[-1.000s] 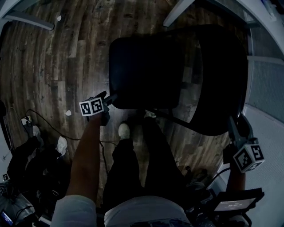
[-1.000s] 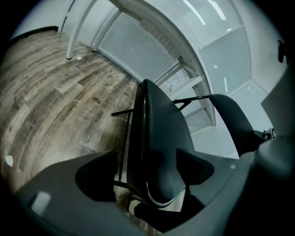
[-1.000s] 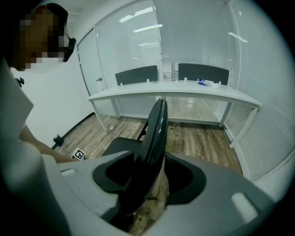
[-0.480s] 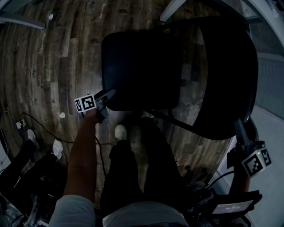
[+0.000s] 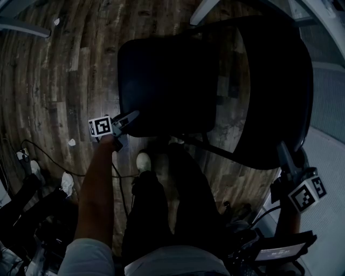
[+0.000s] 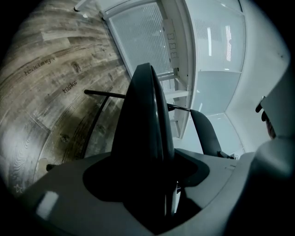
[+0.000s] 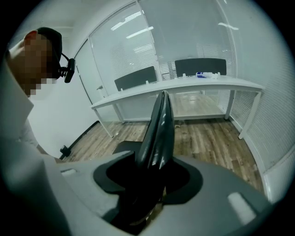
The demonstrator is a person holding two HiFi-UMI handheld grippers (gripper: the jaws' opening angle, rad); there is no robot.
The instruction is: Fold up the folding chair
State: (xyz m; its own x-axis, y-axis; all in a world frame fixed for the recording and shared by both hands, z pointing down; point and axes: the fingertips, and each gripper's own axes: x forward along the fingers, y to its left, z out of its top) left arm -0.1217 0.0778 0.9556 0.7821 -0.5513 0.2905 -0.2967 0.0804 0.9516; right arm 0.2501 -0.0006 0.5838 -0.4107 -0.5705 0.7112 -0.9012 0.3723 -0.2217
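Note:
The black folding chair stands open on the wood floor, its seat [image 5: 167,86] in the middle of the head view and its backrest [image 5: 277,91] to the right. My left gripper [image 5: 128,117] is at the seat's near-left corner. In the left gripper view the seat's edge [image 6: 143,124] runs straight between the jaws, which have just been closing and now grip it. My right gripper [image 5: 284,157] is on the backrest's lower right edge. There the backrest edge [image 7: 159,124] fills the gap between jaws that have also just been closing.
The person's dark trousers and a white shoe [image 5: 143,160] are just under the seat's front. Cables and shoes [image 5: 64,183] lie at the lower left. White desk legs [image 5: 205,12] stand beyond the chair. A long white desk [image 7: 184,87] runs along a glass wall.
The left gripper has turned and slid a little to the left at the seat's near corner. The right gripper has stayed on the backrest's edge. The chair still stands open.

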